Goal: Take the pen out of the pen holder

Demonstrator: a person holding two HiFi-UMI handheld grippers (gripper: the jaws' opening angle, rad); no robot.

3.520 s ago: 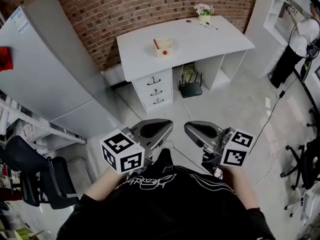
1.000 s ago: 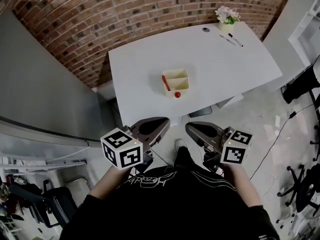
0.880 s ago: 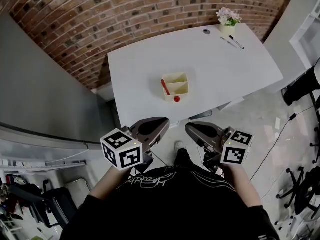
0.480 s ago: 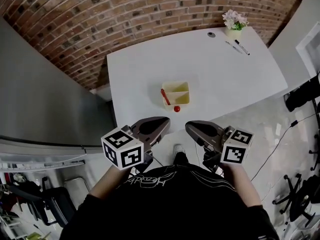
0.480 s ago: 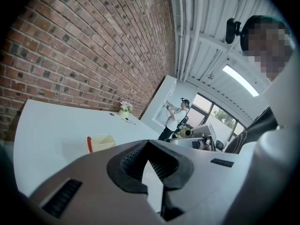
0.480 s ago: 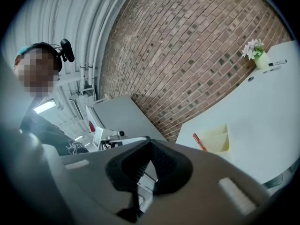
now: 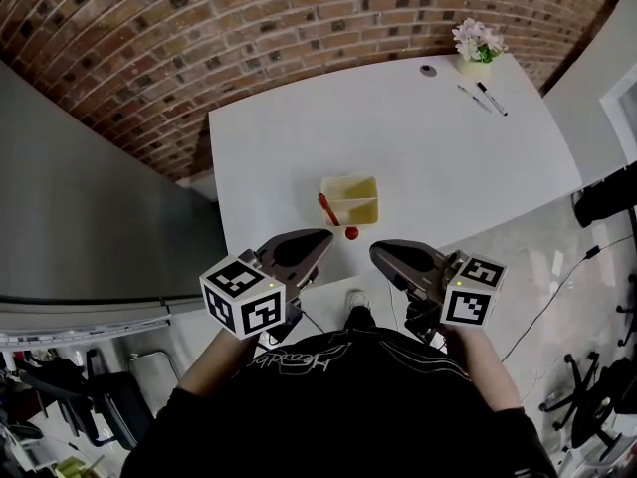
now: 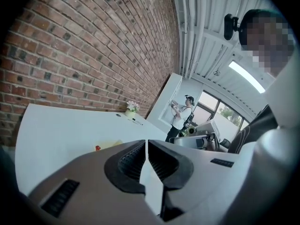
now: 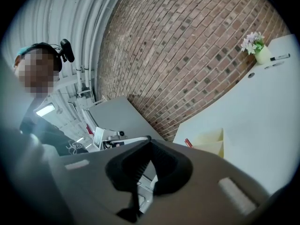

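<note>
A pale yellow two-compartment pen holder (image 7: 349,199) stands near the front edge of the white desk (image 7: 428,157). A red pen (image 7: 327,208) leans in its left compartment. A small red ball (image 7: 351,233) lies just in front of the holder. My left gripper (image 7: 318,239) and right gripper (image 7: 377,252) hover side by side short of the desk's front edge, both shut and holding nothing. The left gripper (image 8: 146,142) view shows the holder (image 8: 108,145) low at the left. Over the right gripper (image 9: 149,139), the holder (image 9: 211,142) and pen (image 9: 188,142) show.
A small flower pot (image 7: 476,50), two markers (image 7: 491,98) and a small dark disc (image 7: 428,70) sit at the desk's far right corner. A brick wall runs behind the desk, and a grey cabinet (image 7: 90,217) stands left. A person (image 8: 180,118) stands far off.
The desk and pen holder have come nearer and lower in the head view as both grippers moved towards them together. Both grippers stay shut and empty.
</note>
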